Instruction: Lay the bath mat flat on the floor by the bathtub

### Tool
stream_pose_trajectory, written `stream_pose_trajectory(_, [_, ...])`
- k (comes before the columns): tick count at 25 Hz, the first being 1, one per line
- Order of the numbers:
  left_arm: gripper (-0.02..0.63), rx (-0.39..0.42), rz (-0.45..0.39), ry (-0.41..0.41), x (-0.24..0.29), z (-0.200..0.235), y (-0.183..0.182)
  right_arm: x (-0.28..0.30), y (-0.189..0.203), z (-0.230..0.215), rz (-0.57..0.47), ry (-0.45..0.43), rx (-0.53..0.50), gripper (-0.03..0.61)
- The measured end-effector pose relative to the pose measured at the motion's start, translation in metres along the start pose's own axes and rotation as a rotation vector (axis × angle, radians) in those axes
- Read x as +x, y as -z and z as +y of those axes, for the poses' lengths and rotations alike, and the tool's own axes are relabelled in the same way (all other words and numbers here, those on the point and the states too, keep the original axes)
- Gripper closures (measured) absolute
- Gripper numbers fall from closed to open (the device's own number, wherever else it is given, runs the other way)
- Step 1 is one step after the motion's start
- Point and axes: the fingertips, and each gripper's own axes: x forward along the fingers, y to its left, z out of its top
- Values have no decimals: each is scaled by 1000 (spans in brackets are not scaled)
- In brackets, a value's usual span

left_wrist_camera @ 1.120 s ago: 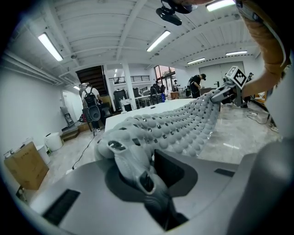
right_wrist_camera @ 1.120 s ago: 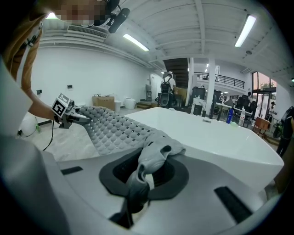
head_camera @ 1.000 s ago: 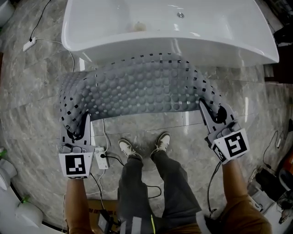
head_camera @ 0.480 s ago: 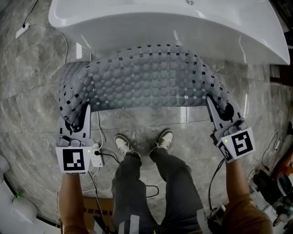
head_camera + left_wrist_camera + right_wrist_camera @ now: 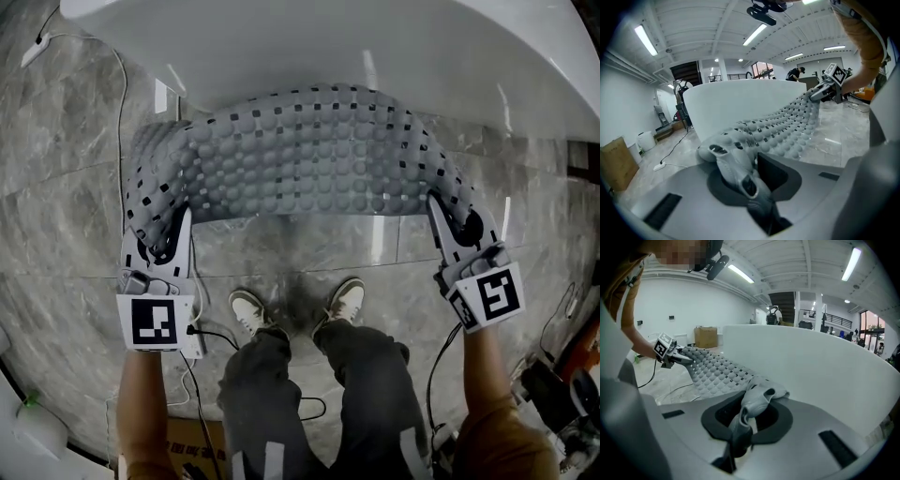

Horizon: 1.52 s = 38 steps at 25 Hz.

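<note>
A grey bath mat (image 5: pixel 309 155) with round bumps and small square holes hangs stretched between my two grippers, just in front of the white bathtub (image 5: pixel 375 47). My left gripper (image 5: pixel 167 242) is shut on the mat's left corner (image 5: pixel 736 159). My right gripper (image 5: pixel 452 231) is shut on the right corner (image 5: pixel 752 404). The mat sags slightly in the middle above the grey marble floor (image 5: pixel 309 248). In the left gripper view the mat runs off toward the right gripper (image 5: pixel 825 90); in the right gripper view it runs to the left gripper (image 5: pixel 670 356).
A white power strip (image 5: pixel 192 328) with a black cable lies on the floor by my left gripper. The person's two shoes (image 5: pixel 248 311) stand behind the mat. Another cable (image 5: pixel 117 75) runs along the floor at the left. A cardboard box (image 5: pixel 616 161) stands far off.
Both grippers have come down lower and nearer the tub's side, carrying the mat with them; the tub's rim now rises above the gripper cameras. The grips are unchanged.
</note>
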Motion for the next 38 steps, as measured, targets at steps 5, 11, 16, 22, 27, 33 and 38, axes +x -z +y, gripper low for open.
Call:
stream_pose_trajectory(5, [546, 13, -148, -16, 17, -2, 17, 0, -12, -1, -59, 73, -146, 532])
stream_pose_trajectory(11, [546, 12, -138, 21, -8, -9, 4, -24, -12, 1, -123, 70, -94, 532])
stream_pose_trajectory(16, [546, 80, -166, 32, -2, -3, 4, -11, -8, -1, -190, 70, -78, 532])
stream_pose_trajectory(22, [546, 89, -179, 12, 17, -4, 26, 11, 12, -2, -233, 93, -102, 532])
stream_pose_trajectory(27, [546, 100, -180, 15, 26, -1, 33, 19, 22, -1, -224, 83, -93, 532])
stream_pose_trajectory(33, [545, 116, -153, 7, 23, -4, 30, 13, 12, -1, -237, 92, -120, 532])
stream_pose_trajectory(38, [545, 127, -130, -7, 22, -5, 30, 15, 10, -4, -240, 85, -128, 532])
